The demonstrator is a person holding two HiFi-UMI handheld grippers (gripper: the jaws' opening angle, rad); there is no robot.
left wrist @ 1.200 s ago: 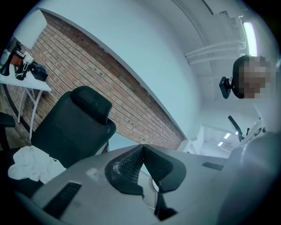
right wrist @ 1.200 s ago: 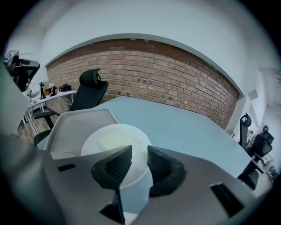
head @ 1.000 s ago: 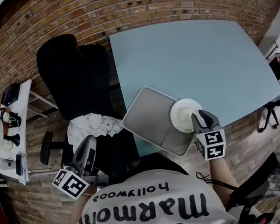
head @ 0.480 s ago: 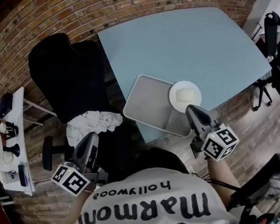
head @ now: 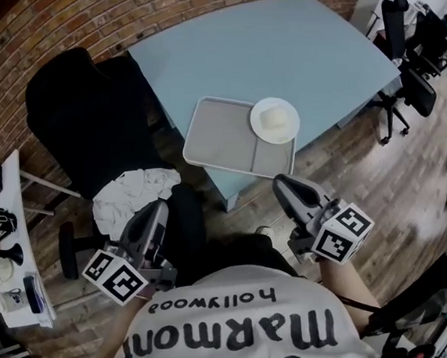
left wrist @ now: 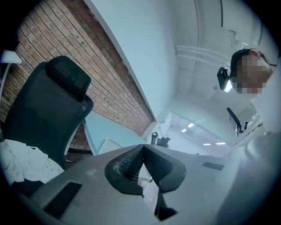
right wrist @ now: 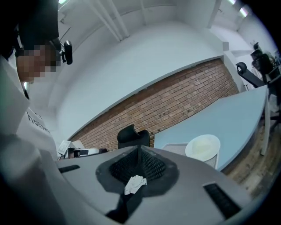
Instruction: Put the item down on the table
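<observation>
Brick wall (head: 82, 11) runs along the far left side of a pale blue counter (head: 299, 48), which stands on a wooden floor (head: 381, 174).

A grey tray (head: 219, 138) lies across the counter's near corner. Its two nearest corners appear to reach slightly past the counter's edges. A white plate (head: 284, 133) rests on the tray's far right corner, overlapping the tray's rim, and carries a pale lump (head: 275, 118) at its centre. Nothing touches the plate.

Left tongs (head: 160, 206) are held low beside the person, off the counter's left edge, well apart from the tray. In the left gripper view the jaws are pressed together at the tips with nothing between them.

Right tongs (head: 280, 184) hang over the floor just off the counter's near corner, near the tray but apart from it, pointing toward it. In the right gripper view the jaws meet at the tips and grip nothing. A small white scrap (right wrist: 135, 183) lies at their base. The plate shows ahead of them in that view.

A black office chair (head: 87, 122) stands at the counter's left edge, with a white cloth (head: 132, 193) bundled on its seat. More dark chairs (head: 406, 42) stand past the counter's right corner. A white side table (head: 38, 306) with small objects stands at far left.
</observation>
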